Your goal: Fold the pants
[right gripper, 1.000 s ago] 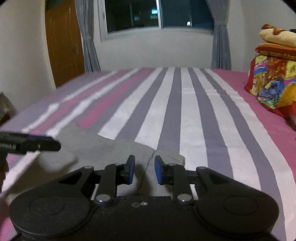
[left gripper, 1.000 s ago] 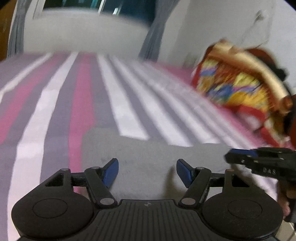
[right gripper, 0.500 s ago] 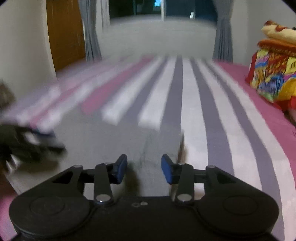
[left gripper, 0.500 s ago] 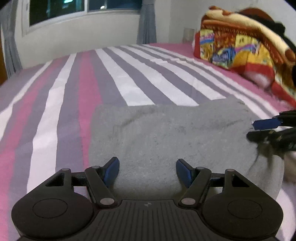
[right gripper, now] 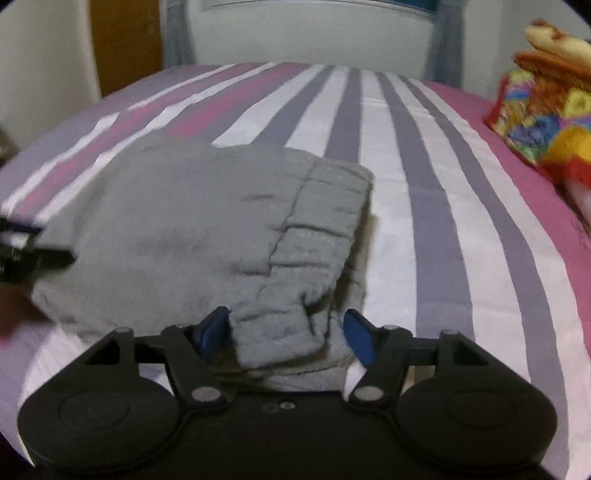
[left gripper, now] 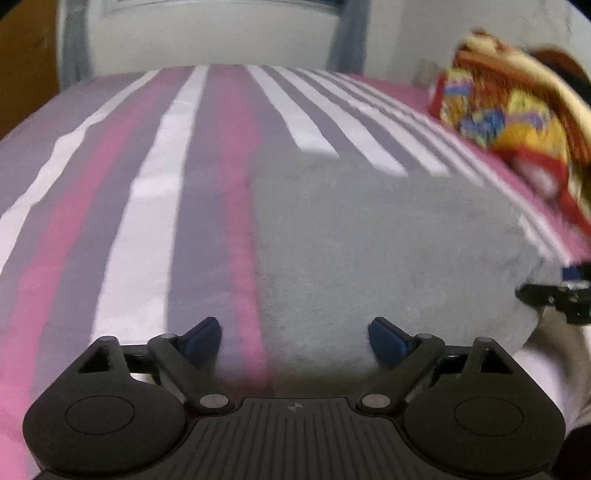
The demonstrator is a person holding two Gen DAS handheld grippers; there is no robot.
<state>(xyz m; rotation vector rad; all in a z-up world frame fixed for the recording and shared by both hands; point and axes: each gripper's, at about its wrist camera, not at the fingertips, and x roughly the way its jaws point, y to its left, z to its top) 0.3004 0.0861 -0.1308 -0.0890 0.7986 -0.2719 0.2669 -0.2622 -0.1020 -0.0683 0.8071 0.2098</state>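
1. Grey pants, folded into a thick bundle, lying on the striped bedsheet near the close edge of the bed; same bundle in the left wrist view, to the right of a pink stripe.
2. Ribbed band of the pants on the bundle's right side, running toward the right gripper, its near end lying between the blue pads.
3. Right gripper with jaws spread apart, one blue pad on each side of the band's near end; pads close to the cloth but not clamped, though actual contact hard to judge through the blur.
4. Left gripper with jaws wide apart, holding nothing; left pad over the sheet, right pad over the near edge of the grey bundle.
5. Seen from the left wrist view, right gripper at the far right, at the bundle's right end; seen from the right wrist view, left gripper at the far left, at the bundle's left end.
6. Colourful folded blanket stacked on the right side of the bed, well apart from the pants.
7. Grey curtain and wooden door behind the bed, beside a white wall.
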